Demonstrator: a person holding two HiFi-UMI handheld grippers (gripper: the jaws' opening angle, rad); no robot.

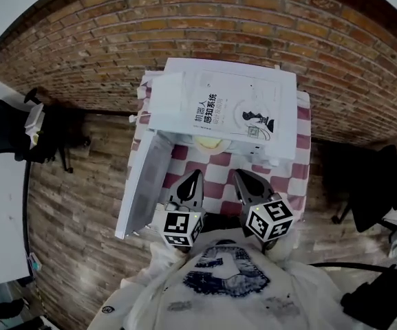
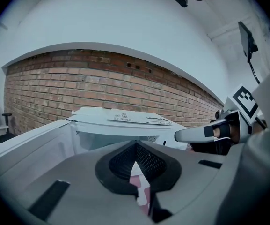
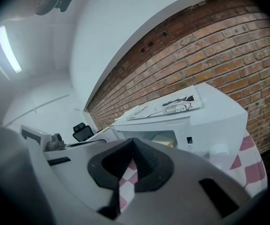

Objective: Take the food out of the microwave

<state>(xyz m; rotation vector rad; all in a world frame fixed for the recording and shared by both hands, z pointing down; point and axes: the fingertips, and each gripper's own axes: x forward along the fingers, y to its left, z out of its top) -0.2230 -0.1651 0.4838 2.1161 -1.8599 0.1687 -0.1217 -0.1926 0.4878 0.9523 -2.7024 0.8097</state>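
Left of centre, the microwave door [image 1: 143, 184] is swung wide open. Just right of it, low middle, the left gripper [image 1: 195, 177] is clenched on nothing. The food [image 1: 210, 143] sits inside the microwave [image 1: 226, 108], above both grippers. The right gripper [image 1: 242, 177] is also closed tight and empty, over the checkered cloth [image 1: 215, 190].

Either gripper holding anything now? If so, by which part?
Nothing is held. The left gripper and right gripper both have their jaws together and empty, in front of the open microwave; the food sits inside.
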